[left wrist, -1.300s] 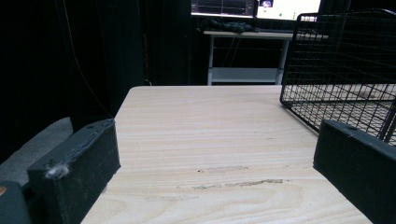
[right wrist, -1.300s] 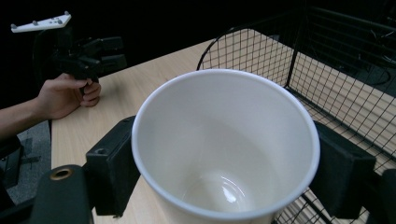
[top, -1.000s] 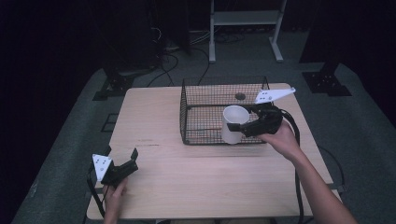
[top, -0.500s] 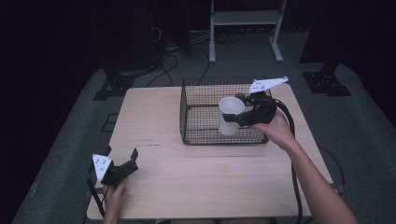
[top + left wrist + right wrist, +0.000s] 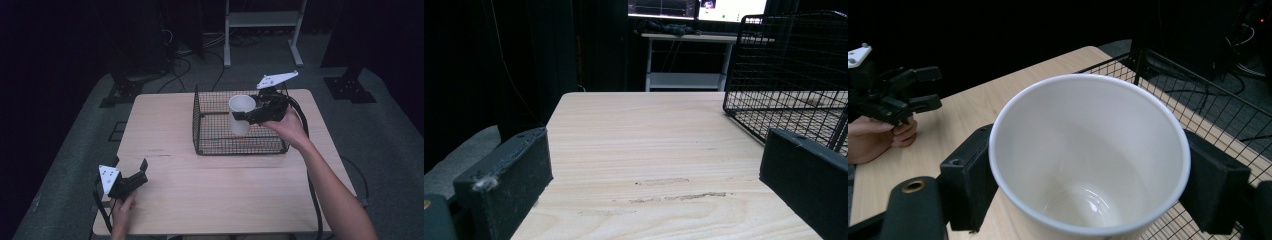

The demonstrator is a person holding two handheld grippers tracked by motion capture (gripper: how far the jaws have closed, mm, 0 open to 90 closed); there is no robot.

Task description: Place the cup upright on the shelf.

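Dark floor and black stands ring the pale wooden tabletop [image 5: 220,200], so the white cup [image 5: 241,114] stands out sharply against the black wire basket [image 5: 210,145] that sits toward the far right corner. The right gripper [image 5: 246,116] is clamped on the cup, one jaw on each side of its wall just below the rim. That side grip leaves the mouth facing up and the cup upright, with nothing inside it as the right gripper view shows [image 5: 1088,165]. The cup hangs over the basket's open top, near the basket's middle and apparently clear of the mesh floor. My guess is that it is either on its way into the basket or being lifted out of it; the pictures alone cannot settle which.

Near the front left corner the left gripper [image 5: 131,171] rests low at the table edge, its jaws wide apart with nothing between them. It seems parked there to keep out of the working hand's way.
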